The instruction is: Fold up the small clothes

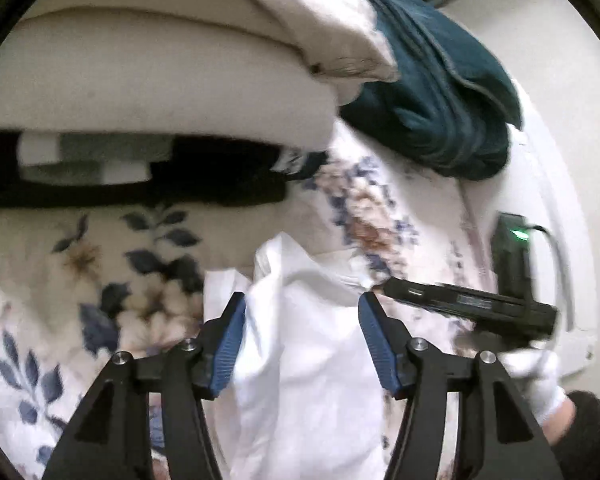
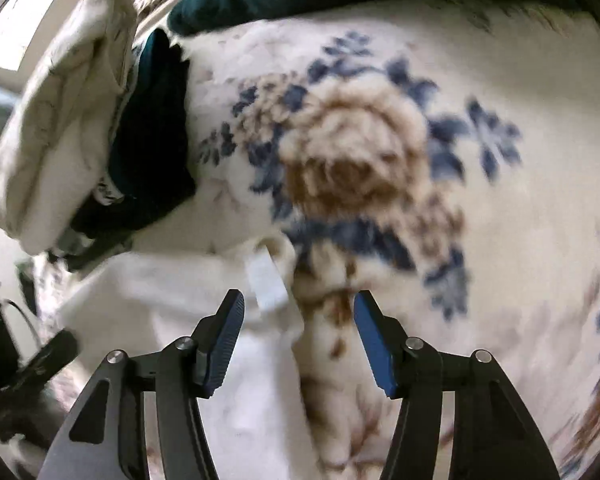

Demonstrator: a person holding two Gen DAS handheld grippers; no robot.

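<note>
A small white garment (image 1: 312, 360) lies rumpled on a floral blanket (image 1: 100, 272). My left gripper (image 1: 303, 298) hovers over it, open, with the cloth below and between the blue pads (image 1: 228, 344) and nothing pinched. In the right wrist view the same white garment (image 2: 172, 300) shows a white label (image 2: 266, 280) at its edge. My right gripper (image 2: 299, 295) stands open just above that edge, its fingers apart from the cloth. The right gripper's black body (image 1: 472, 308) and a white-gloved hand (image 1: 540, 372) show at the right of the left wrist view.
A pile of folded clothes lies at the back: cream cloth (image 1: 160, 80), a black piece (image 1: 140, 184) and a dark teal piece (image 1: 440, 92). In the right wrist view they are the cream cloth (image 2: 60, 120) and the dark piece (image 2: 152, 140). A pale wall (image 1: 560, 80) is at the right.
</note>
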